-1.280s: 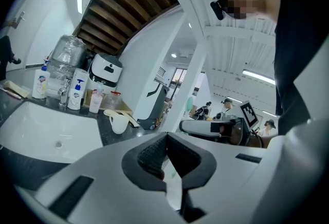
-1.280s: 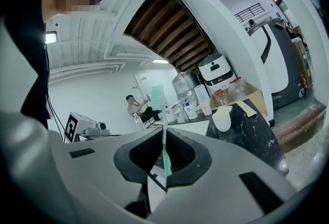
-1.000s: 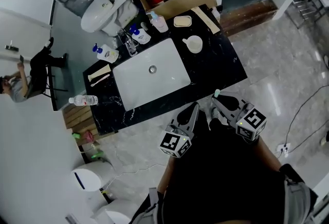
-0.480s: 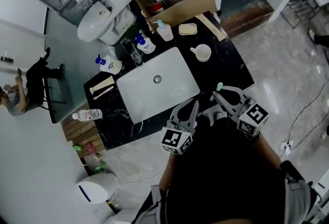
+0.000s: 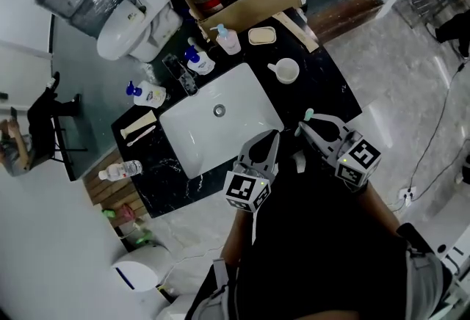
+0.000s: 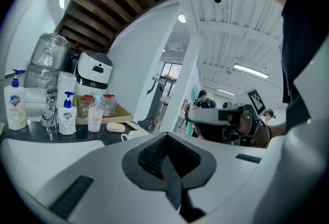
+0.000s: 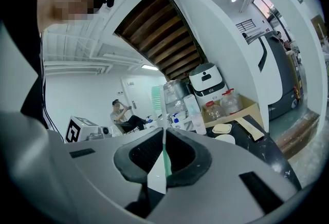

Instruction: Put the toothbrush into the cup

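Between the jaws of the right gripper [image 5: 314, 131] the toothbrush [image 7: 166, 160] stands clamped by its white-and-green handle, brush end pointing out past the tips at roughly twelve o'clock in the right gripper view. I judge it light and stiff, with smooth plastic that could swivel or slide in a pinch. The grip looks to sit low on the handle, which suits a drop into the cup. The cup [image 5: 284, 70], a small white one with a handle, sits on the black countertop [image 5: 323, 91] at about eleven o'clock from that gripper in the head view, near but not touching. It is probably light enough to tip if knocked on the rim. The left gripper [image 5: 269, 139] has its jaws pressed together with nothing between them and hangs at the counter's near edge, in front of the sink [image 5: 220, 117]. As for writing, the pump bottles [image 6: 14, 107] carry a blue-and-red emblem (too small to read), and no other print is legible
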Available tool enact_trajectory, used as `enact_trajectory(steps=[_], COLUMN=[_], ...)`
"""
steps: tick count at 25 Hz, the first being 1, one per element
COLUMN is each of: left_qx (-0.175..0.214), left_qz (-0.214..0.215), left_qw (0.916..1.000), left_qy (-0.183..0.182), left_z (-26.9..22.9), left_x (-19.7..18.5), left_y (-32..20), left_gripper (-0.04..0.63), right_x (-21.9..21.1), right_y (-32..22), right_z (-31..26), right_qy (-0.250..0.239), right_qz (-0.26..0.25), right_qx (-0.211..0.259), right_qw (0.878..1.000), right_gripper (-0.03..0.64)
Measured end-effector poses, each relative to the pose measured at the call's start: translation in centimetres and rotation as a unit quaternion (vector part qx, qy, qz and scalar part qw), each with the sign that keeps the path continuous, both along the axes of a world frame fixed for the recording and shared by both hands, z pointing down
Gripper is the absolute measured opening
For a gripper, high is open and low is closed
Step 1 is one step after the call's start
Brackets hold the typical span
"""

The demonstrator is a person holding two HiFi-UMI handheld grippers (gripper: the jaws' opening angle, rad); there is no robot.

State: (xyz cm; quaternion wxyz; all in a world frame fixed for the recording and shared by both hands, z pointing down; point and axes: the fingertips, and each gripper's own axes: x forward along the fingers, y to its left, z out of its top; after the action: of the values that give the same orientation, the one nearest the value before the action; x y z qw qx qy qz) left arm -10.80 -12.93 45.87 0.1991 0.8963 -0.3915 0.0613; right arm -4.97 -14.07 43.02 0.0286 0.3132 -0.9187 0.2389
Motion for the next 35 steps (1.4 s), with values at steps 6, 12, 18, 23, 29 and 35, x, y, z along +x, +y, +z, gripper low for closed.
enact_trajectory(steps=[6,12,18,23,29,35], left_qx=[-0.019,-0.033,-0.043,-0.055,-0.064,-0.077], left_qz=[-0.021,-0.029,-0.036,-0.045,-0.045,-0.051], left_qw=[0.9995,0.9990,0.9982,0.9974,0.9967,0.9955], left_qy=[-0.016,-0.013,-0.017,-0.014,-0.023,-0.022], left_z=[0.3,0.8,1.3,2.1,2.8,3.5], left_x=[1.1,2.8,4.2,4.9,5.7,6.2], left_y=[-0.9,-1.6,-2.6,-3.9,-4.9,-5.2], left_gripper=[0.006,0.006,0.006,0.006,0.006,0.006], right_x=[1.1,2.3,3.4,4.1,4.0,3.6], right_y=[-1.8,-2.9,-4.9,-8.3,-13.0,-16.6], right_z=[0.0,0.4,0.6,0.4,1.3,3.3], right_qy=[-0.008,-0.028,-0.044,-0.056,-0.063,-0.047], right_qz=[-0.009,-0.012,-0.013,-0.015,-0.012,0.004], right_qx=[-0.007,-0.022,-0.029,-0.020,-0.010,-0.020], right_qw=[1.000,0.999,0.999,0.998,0.998,0.999], right_gripper=[0.031,0.031,0.031,0.031,0.031,0.031])
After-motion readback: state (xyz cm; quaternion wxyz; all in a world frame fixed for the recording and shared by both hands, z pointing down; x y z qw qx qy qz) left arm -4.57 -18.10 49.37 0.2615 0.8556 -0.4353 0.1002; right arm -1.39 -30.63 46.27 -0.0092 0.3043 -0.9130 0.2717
